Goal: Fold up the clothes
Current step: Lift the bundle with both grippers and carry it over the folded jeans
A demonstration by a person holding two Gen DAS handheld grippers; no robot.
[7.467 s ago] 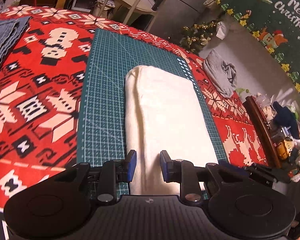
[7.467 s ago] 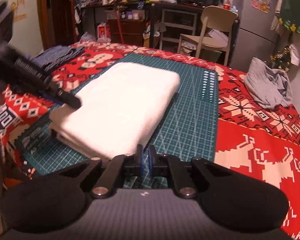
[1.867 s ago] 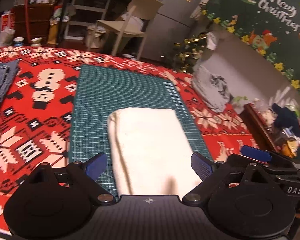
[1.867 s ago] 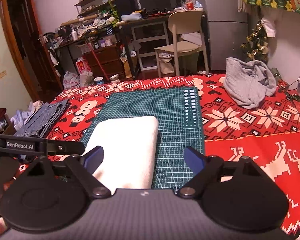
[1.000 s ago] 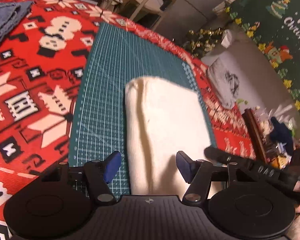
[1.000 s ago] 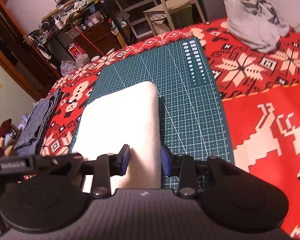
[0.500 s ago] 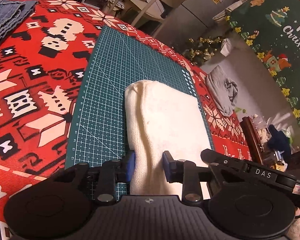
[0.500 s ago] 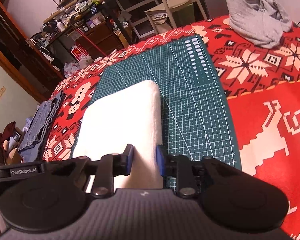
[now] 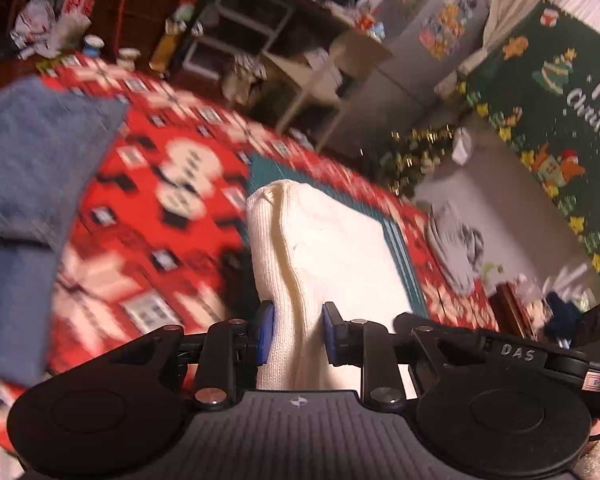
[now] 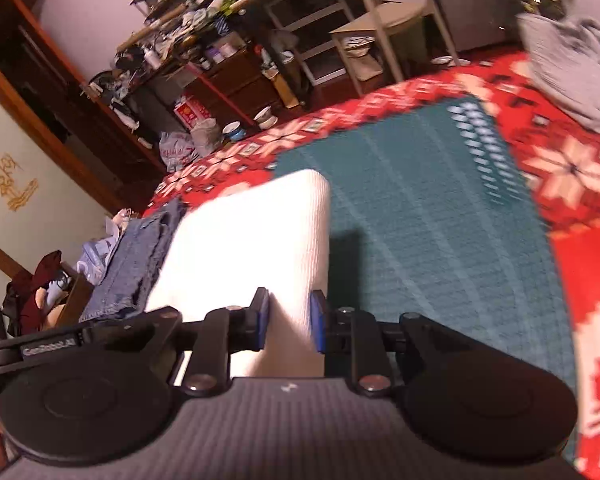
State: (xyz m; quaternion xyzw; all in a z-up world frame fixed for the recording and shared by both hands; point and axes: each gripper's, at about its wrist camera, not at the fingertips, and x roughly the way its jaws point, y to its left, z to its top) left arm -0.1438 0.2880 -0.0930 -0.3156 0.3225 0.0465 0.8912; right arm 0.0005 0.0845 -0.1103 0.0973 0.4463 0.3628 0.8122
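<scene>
The folded white garment [image 9: 324, 248] hangs lifted above the green cutting mat [image 10: 440, 220], casting a shadow on it. My left gripper [image 9: 296, 332] grips the near left edge, its jaws still closing, and both blue pads press into the thick fold. My right gripper [image 10: 288, 320] is shut on the near right edge of the same white garment [image 10: 252, 240]. In the left wrist view the right gripper's black body [image 9: 520, 352] sits close by on the right. The scene is motion-blurred.
Folded blue jeans [image 9: 28, 160] lie at the left on the red patterned tablecloth [image 9: 148, 240], also seen as jeans [image 10: 140, 256]. A crumpled grey garment [image 10: 572, 72] lies at the far right. A chair [image 10: 384, 20] and cluttered shelves stand beyond the table.
Both grippers, open around the garment's near edge a second ago, closed on it. Since half a second ago they have lifted it off the mat and carried it left towards the jeans.
</scene>
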